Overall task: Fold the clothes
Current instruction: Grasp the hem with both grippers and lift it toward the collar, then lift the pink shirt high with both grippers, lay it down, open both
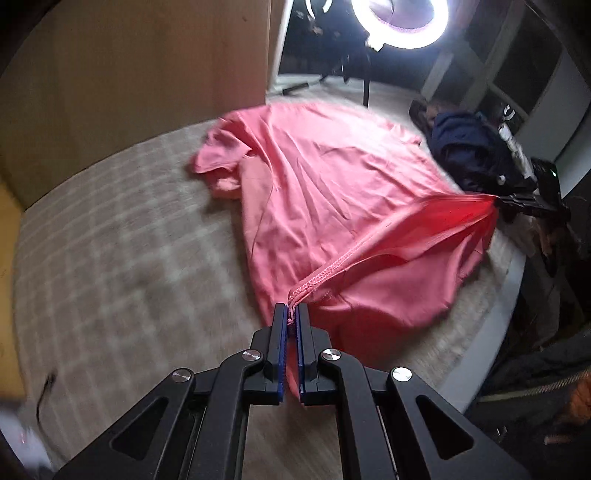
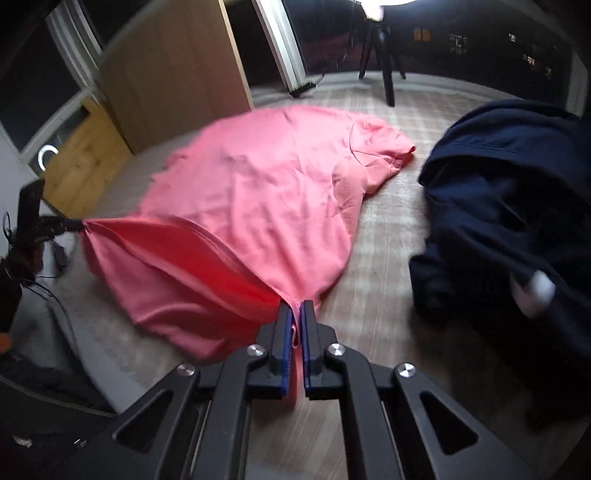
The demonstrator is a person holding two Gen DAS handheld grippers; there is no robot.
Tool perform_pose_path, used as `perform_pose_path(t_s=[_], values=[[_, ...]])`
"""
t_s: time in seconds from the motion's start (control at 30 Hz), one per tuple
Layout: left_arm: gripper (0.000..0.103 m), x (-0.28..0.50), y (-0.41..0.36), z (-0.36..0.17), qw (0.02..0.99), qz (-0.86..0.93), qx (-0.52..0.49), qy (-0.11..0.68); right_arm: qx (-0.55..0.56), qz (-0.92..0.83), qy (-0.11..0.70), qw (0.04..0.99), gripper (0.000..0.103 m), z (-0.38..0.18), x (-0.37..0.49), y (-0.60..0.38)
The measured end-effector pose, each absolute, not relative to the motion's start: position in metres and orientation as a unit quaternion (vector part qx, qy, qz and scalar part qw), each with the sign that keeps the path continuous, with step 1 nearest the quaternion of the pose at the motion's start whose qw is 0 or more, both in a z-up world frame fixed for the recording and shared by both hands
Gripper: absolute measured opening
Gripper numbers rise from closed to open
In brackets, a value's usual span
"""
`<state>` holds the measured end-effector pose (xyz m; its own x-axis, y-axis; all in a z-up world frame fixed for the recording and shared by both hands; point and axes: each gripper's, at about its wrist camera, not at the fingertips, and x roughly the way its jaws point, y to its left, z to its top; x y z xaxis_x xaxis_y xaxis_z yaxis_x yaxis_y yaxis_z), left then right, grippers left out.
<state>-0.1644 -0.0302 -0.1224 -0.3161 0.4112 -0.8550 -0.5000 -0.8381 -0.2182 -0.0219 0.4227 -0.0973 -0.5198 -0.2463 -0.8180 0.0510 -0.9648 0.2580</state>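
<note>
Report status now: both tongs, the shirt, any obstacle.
Left tongs, right tongs shut on pink shirt hem. Hem lifted, taut. Navy clothes beside, apart.

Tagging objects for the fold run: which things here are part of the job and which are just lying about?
In the job:
- pink shirt, hem lifted off the surface
- left tongs, shut on the hem
- right tongs, shut on the hem

Lying about:
- dark blue clothes
- ring light
- tripod
- wooden cabinet
</note>
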Motion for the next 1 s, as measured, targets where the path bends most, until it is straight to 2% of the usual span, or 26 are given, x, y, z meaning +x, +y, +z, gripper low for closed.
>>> perform_pose_path(t_s=[0.1, 0.27, 0.33, 0.47, 0.57, 0.63, 0.73, 0.83, 0.9, 1.0], values=[[0.004, -0.118, -0.049, -0.109, 0.266, 0.814, -0.517, 0.008, 0.469, -0.874, -0.098, 0.080, 0.005, -0.076, -0.016, 0.422], [0.004, -0.063, -0.051, -0.127, 0.249, 0.798, -0.548, -0.031, 0.439, -0.893, -0.070, 0.068, 0.004, -0.038, -0.039, 0.420], [0.003, -0.066, -0.044, -0.136, 0.242, 0.798, -0.552, -0.025, 0.427, -0.900, -0.059, 0.064, 0.004, -0.022, -0.048, 0.419], [0.003, -0.113, -0.031, -0.123, 0.227, 0.833, -0.504, 0.023, 0.401, -0.914, -0.037, 0.054, 0.004, 0.008, -0.066, 0.418], [0.003, -0.170, -0.037, -0.073, 0.190, 0.872, -0.450, 0.028, 0.382, -0.923, -0.021, 0.047, 0.003, 0.031, -0.080, 0.416], [0.003, -0.197, -0.049, -0.003, 0.167, 0.907, -0.387, 0.022, 0.369, -0.928, -0.010, 0.042, 0.003, 0.047, -0.089, 0.416], [0.003, -0.193, -0.064, 0.096, 0.139, 0.944, -0.299, 0.033, 0.285, -0.956, 0.059, 0.042, 0.003, 0.150, -0.106, 0.397], [0.003, -0.145, -0.068, 0.187, 0.119, 0.968, -0.211, 0.065, 0.205, -0.972, 0.106, 0.043, 0.003, 0.234, -0.086, 0.382], [0.003, -0.108, -0.063, 0.210, 0.119, 0.973, -0.177, 0.091, 0.182, -0.975, 0.120, 0.046, 0.003, 0.258, -0.065, 0.379], [0.003, -0.060, -0.051, 0.205, 0.122, 0.968, -0.184, 0.123, 0.171, -0.974, 0.141, 0.048, 0.003, 0.267, -0.035, 0.378]])
